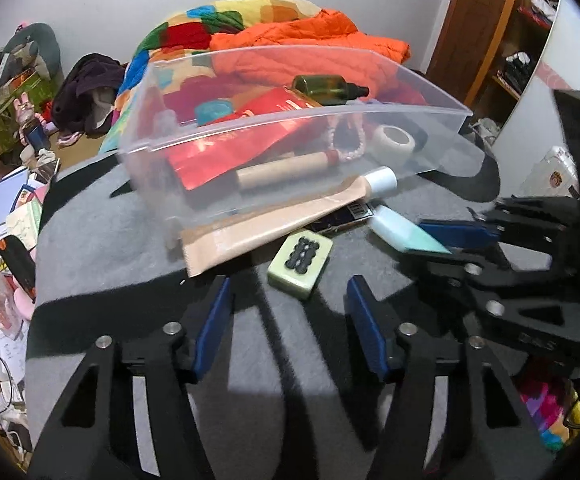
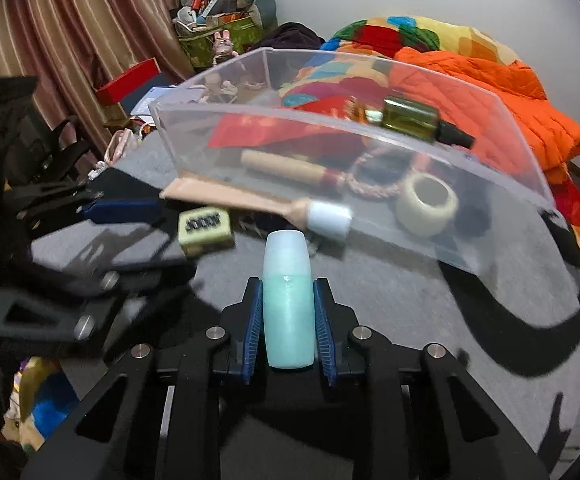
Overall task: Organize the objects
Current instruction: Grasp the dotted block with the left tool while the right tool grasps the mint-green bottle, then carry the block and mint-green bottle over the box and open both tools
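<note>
Right wrist view: we have the right gripper [image 2: 288, 320] closed on the pale teal bottle [image 2: 288, 300], pads pressing both sides at mid-body, its lower end near the grey tabletop [image 2: 410, 300]. We judge it light, rigid plastic, smooth and prone to slip, so a mid-body hold is correct. Our left gripper [image 1: 287, 320] stands half open and empty, just short of the green tile [image 1: 300, 262]; that looks hard and compact, best taken across its short sides. The clear bin [image 1: 290, 120] lies beyond.

No text can be read: gold print on the red packet [image 1: 225, 148] and the barcode label [image 1: 360, 211] are blurred.
</note>
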Tool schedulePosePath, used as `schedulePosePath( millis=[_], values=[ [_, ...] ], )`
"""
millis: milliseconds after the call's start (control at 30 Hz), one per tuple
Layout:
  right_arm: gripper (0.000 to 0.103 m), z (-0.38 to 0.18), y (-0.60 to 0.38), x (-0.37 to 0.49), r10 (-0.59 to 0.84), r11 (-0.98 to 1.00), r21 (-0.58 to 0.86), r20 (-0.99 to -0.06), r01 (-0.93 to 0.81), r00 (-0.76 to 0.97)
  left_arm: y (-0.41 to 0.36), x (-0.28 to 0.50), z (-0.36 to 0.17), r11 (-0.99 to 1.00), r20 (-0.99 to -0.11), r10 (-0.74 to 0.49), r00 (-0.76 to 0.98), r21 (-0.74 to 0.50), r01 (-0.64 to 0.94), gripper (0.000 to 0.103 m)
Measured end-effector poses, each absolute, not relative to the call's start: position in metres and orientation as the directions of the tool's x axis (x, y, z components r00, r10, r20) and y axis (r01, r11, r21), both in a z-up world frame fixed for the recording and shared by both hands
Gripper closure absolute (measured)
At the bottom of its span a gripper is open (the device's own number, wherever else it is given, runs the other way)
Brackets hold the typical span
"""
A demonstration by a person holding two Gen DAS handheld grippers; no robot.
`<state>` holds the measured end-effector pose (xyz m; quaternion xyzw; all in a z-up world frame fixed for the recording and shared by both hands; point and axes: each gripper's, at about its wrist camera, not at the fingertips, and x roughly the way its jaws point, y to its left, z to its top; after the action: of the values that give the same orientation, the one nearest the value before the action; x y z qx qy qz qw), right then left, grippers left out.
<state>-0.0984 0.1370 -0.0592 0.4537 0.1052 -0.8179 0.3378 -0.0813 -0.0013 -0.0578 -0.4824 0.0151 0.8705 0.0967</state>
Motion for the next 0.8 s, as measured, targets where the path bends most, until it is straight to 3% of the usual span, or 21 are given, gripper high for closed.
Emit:
schedulePosePath(
  millis=[167, 267, 800],
  values=[
    [0.080, -0.056, 0.157, -0.091, -0.450, -0.769, 0.139, -0.810, 0.623, -0.376, 0.006, -0.094, -0.063, -0.983, -0.846, 0.128, -0.518, -0.040, -0.178, 0.060],
    [0.080, -0.052, 0.165, -0.088, -0.456, -0.778, 0.147, -0.801, 0.611, -0.388, 0.007, -0.096, -0.063, -0.985, -0.841, 0.126, -0.527, -0.042, -0.169, 0.079],
    [0.080, -0.007, 0.176, -0.095, -0.529, -0.794, 0.206, -0.698, 0.572, -0.483, 0.002, -0.059, -0.027, -0.988, -0.775, 0.146, -0.615, -0.079, -0.136, 0.079]
  ],
)
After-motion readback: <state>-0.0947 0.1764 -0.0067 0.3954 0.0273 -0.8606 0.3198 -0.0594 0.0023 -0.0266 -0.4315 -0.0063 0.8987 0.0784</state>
